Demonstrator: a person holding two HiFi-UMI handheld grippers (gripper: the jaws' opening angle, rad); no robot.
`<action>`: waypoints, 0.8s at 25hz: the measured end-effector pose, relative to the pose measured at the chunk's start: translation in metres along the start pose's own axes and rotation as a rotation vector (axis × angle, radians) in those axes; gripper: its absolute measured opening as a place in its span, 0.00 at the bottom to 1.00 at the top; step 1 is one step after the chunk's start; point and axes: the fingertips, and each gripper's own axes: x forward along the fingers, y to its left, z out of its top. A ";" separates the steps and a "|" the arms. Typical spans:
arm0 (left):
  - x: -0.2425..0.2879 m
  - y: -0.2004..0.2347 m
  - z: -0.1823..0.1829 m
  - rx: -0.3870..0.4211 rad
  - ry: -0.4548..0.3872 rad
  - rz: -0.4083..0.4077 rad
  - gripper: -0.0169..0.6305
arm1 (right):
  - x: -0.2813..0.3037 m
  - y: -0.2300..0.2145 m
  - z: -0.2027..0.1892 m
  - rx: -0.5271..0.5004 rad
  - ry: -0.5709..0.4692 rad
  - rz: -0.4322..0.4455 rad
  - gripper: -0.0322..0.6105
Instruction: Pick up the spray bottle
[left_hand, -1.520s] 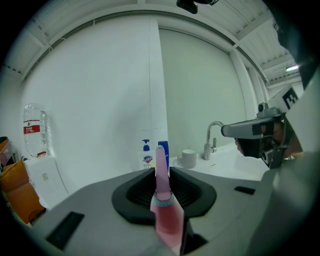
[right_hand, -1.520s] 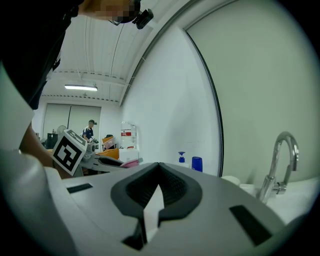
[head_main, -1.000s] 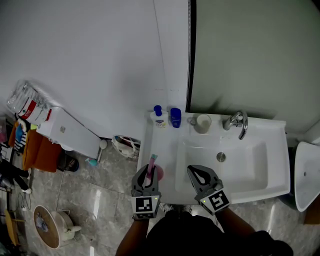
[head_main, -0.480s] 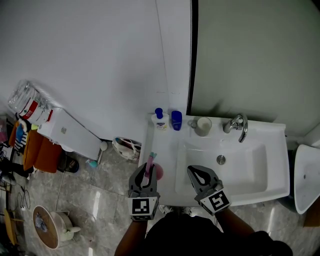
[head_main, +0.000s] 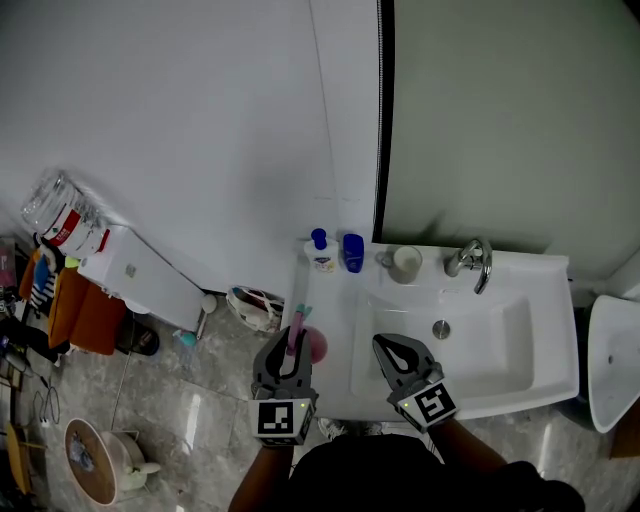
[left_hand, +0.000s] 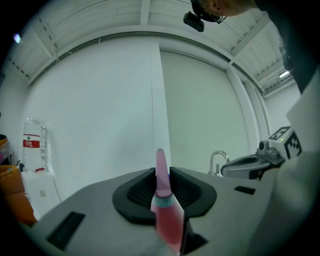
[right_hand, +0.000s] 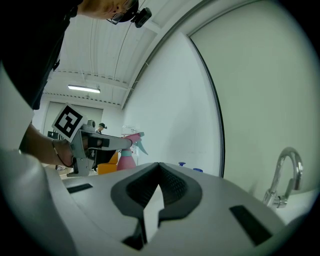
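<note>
The pink spray bottle (head_main: 312, 344) with a teal nozzle hangs over the left edge of the white sink (head_main: 540, 372), clear of its surface. My left gripper (head_main: 288, 348) is shut on the bottle's neck. In the left gripper view the bottle (left_hand: 165, 210) stands upright between the pads of that gripper (left_hand: 160, 173). My right gripper (head_main: 384, 342) hovers over the basin, shut, with nothing in it. In the right gripper view its jaw tips (right_hand: 159, 166) meet, and the bottle (right_hand: 127, 156) shows at the left, held by the left gripper (right_hand: 102, 142).
A chrome faucet (head_main: 472, 260), a white cup (head_main: 405, 264) and two blue-capped bottles (head_main: 320, 250) (head_main: 352, 252) stand along the sink's back edge. A white box (head_main: 140, 282), a large water bottle (head_main: 55, 215) and clutter lie on the floor at left. A toilet (head_main: 610, 360) is at right.
My left gripper has risen with the spray bottle, lifting it off the sink's edge. The right gripper has stayed where it was.
</note>
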 end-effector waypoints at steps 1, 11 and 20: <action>-0.002 0.001 0.004 0.000 -0.007 0.001 0.16 | 0.000 0.000 0.002 -0.003 -0.003 -0.003 0.05; -0.015 0.006 0.027 -0.035 -0.049 0.000 0.16 | -0.004 0.002 0.021 -0.084 -0.032 -0.018 0.05; -0.019 0.001 0.023 -0.053 -0.042 -0.010 0.16 | -0.005 0.008 0.016 -0.084 -0.011 -0.034 0.05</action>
